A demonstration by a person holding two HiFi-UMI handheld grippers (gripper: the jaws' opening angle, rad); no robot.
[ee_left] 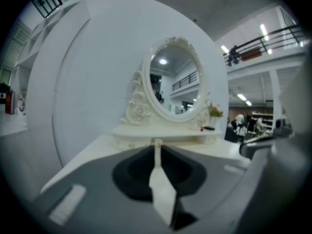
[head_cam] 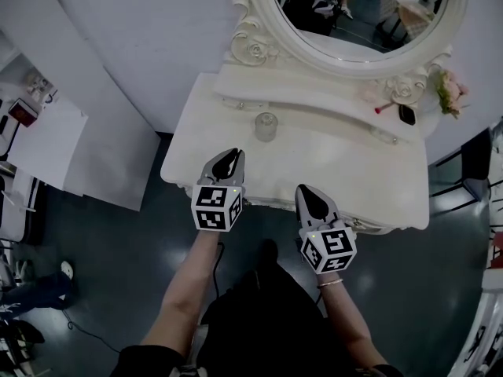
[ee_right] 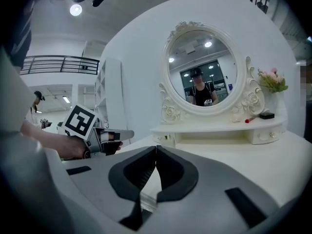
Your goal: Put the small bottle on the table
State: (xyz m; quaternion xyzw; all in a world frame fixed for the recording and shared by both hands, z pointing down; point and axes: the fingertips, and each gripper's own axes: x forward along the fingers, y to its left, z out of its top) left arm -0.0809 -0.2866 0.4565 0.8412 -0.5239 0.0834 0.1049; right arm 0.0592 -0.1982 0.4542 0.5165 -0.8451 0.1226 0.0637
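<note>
The small clear bottle stands upright on the white dressing table, in front of the raised shelf under the mirror. My left gripper hovers over the table's front edge, a short way short of the bottle, its jaws together and empty. The left gripper view shows the left gripper closed tip to tip, with only a thin pale slit behind. My right gripper hangs by the front edge further right, also shut on nothing. In the right gripper view its tips meet, and the left gripper shows at the left.
An oval mirror in an ornate white frame rises at the table's back. On the shelf at the right lie a red stick and a small black thing, beside pink flowers. A white panel stands left over dark floor.
</note>
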